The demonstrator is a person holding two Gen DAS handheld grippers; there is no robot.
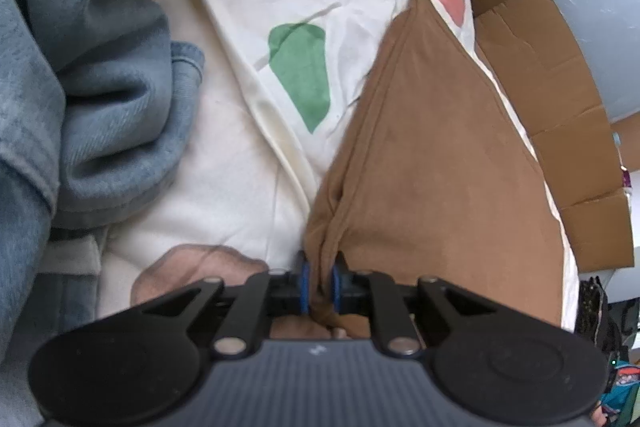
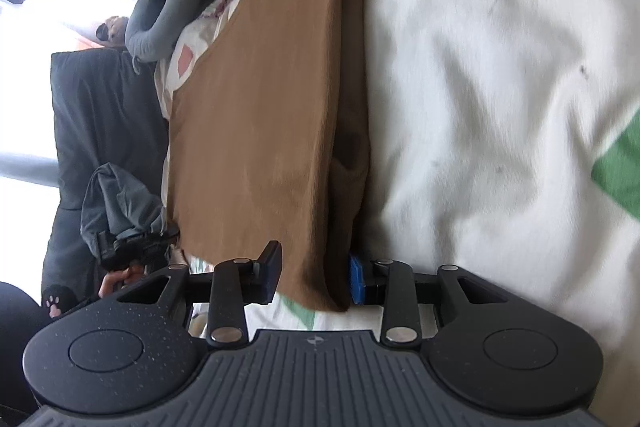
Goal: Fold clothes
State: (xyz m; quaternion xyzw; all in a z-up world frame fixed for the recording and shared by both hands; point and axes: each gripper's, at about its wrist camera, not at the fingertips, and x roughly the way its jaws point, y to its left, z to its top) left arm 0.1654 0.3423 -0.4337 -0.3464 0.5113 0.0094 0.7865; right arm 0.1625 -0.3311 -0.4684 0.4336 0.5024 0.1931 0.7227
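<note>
White bedsheet (image 1: 248, 163) with green, red, brown blotches covers bed. Flattened cardboard (image 1: 576, 163) lies along bed's far edge. Grey neck pillow (image 2: 160, 19) rests near cardboard, at bed's edge. Dark fabric (image 2: 100, 131) hangs beside bed; crumpled grey cloth (image 2: 120, 207) in front of it.

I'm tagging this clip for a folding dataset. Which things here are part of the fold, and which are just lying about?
Part of the job:
brown garment
left gripper, shut on its corner
right gripper, jaws apart around its folded edge

Lying about:
blue sweatshirt
patterned bedsheet underneath
cardboard
grey neck pillow
</note>
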